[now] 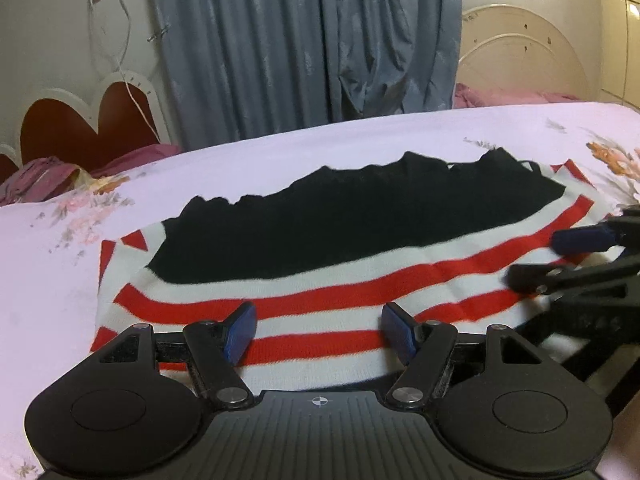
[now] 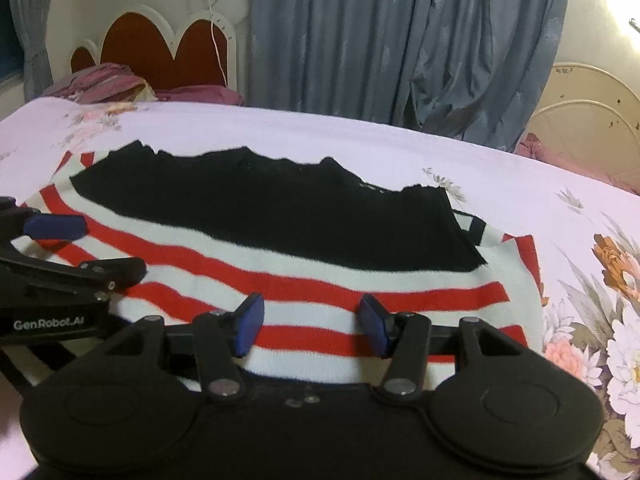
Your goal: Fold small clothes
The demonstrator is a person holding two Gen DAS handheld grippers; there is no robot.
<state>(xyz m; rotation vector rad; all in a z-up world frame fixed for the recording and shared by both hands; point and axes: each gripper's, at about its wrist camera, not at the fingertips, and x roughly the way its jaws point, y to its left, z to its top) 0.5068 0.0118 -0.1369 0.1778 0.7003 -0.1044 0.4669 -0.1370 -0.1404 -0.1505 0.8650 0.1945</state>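
striped sweater (image 1: pixel 304 292), red, white and black, lies flat on the floral bedsheet (image 1: pixel 48 264). left hand-held gripper (image 1: pixel 319 332) and right hand-held gripper (image 2: pixel 311 326) hover over its near hem, jaws apart, empty. only the right view shows the "genrobot.ai" lettering. blue curtains (image 2: pixel 400 40) hang behind, beside a scalloped headboard (image 2: pixel 160 40).

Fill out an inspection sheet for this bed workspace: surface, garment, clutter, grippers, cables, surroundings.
Surface: floral bedsheet, mostly flat.
Job's things: striped garment, red and white with a black part on top, lying spread on the sheet.
Clutter: crumpled purple bedding at the far edge.
Grippers: left gripper and right gripper both open over the near stripes, nothing pinched.
Cables: white cord hanging down the wall.
Surroundings: blue curtain, red heart-shaped headboard, cream headboard.
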